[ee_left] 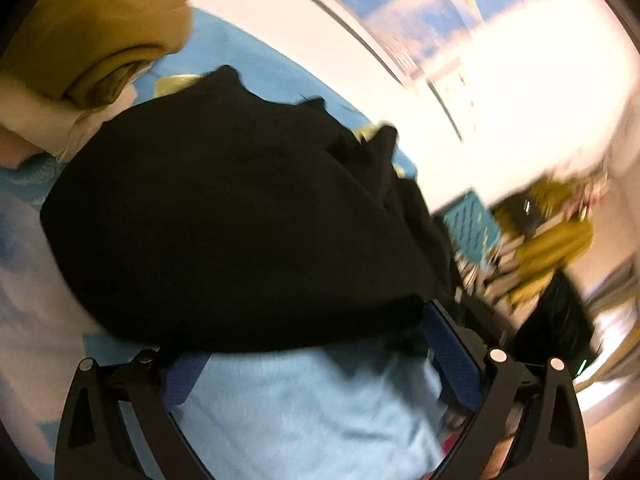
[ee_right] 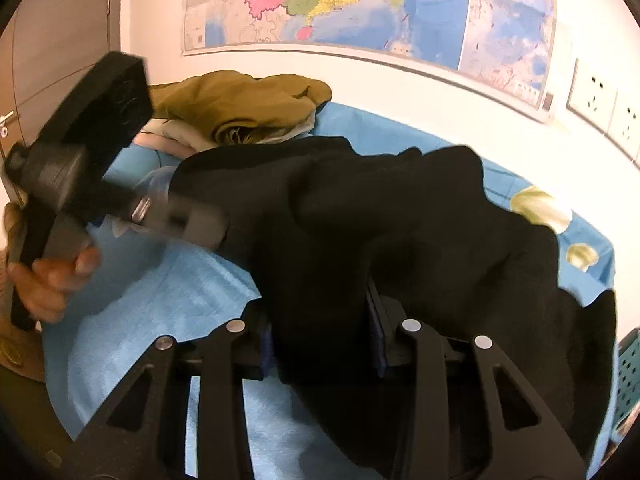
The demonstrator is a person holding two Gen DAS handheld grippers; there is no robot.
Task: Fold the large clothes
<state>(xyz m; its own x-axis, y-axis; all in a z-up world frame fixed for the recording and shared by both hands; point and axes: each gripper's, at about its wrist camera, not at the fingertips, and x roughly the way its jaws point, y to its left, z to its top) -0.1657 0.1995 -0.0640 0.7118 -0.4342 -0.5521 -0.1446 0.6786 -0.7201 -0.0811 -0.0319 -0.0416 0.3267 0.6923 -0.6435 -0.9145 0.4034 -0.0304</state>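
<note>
A large black garment (ee_left: 240, 220) lies bunched on the light blue bed sheet (ee_left: 304, 408); it also shows in the right wrist view (ee_right: 400, 220). My left gripper (ee_left: 312, 344) is wide open, its blue pads at the garment's near edge, with cloth draped over the fingertips. My right gripper (ee_right: 320, 340) is shut on a thick fold of the black garment between its blue pads. In the right wrist view the left gripper's body (ee_right: 100, 184) is blurred at the left, held by a hand.
A stack of folded clothes, olive on cream (ee_left: 100, 40), sits at the far side of the bed, also in the right wrist view (ee_right: 240, 108). A wall map (ee_right: 360, 4) and sockets (ee_right: 592, 92) are behind. A cluttered pile (ee_left: 552, 240) lies beyond the bed edge.
</note>
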